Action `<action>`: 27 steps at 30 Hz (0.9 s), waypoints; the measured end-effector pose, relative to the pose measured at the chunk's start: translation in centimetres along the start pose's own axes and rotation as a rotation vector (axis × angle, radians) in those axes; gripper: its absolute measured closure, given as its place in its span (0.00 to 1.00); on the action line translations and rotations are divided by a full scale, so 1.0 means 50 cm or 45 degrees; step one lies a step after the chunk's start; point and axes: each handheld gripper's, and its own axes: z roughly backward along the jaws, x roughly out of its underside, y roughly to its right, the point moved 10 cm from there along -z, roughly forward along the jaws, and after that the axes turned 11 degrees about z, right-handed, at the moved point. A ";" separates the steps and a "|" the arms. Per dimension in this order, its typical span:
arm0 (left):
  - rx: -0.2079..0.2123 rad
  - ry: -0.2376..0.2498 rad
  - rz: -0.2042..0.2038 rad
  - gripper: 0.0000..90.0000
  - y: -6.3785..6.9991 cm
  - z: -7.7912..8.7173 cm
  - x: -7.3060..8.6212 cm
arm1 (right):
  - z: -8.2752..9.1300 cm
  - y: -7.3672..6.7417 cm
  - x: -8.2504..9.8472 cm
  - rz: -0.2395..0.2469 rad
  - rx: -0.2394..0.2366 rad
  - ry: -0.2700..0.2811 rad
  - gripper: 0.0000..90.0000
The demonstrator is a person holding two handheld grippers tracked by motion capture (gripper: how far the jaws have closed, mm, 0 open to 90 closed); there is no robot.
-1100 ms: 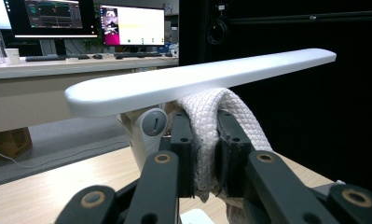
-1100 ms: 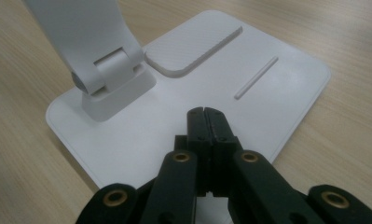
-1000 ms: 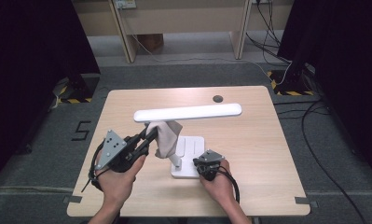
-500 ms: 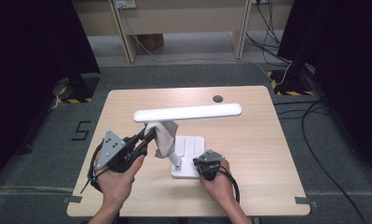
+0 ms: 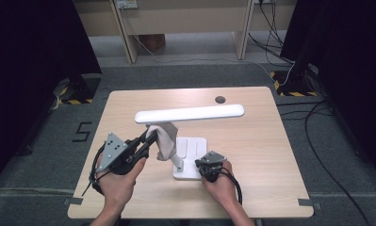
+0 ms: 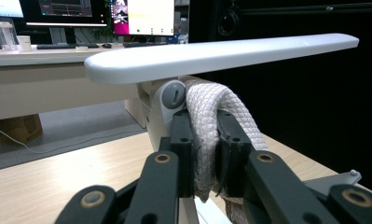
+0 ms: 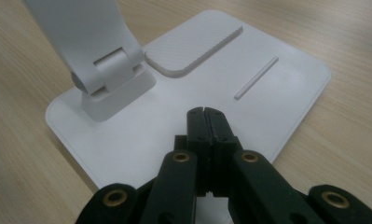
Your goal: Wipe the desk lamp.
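cloth point(image 6: 207, 116) sits pinched in our left gripper point(image 6: 204, 154) at the lamp point(image 5: 190, 113) hinge, unmoved since a second ago; right gripper point(image 7: 206, 121), jaws closed empty, pins the base point(image 7: 286, 79) at 6 o'clock.

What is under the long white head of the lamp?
Under the lamp head hangs a pale cloth, pinched by the left tool beside the hinge. The white base lies below on the table. The cloth hides part of the lamp's upright arm.
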 end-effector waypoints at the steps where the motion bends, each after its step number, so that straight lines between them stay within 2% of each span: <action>1: -0.001 -0.002 0.001 0.88 -0.001 0.000 0.002 | 0.000 0.000 0.000 0.001 0.000 0.000 1.00; 27: -0.007 -0.028 0.016 0.88 -0.006 -0.003 0.028 | 0.000 0.000 0.000 0.002 0.000 0.000 1.00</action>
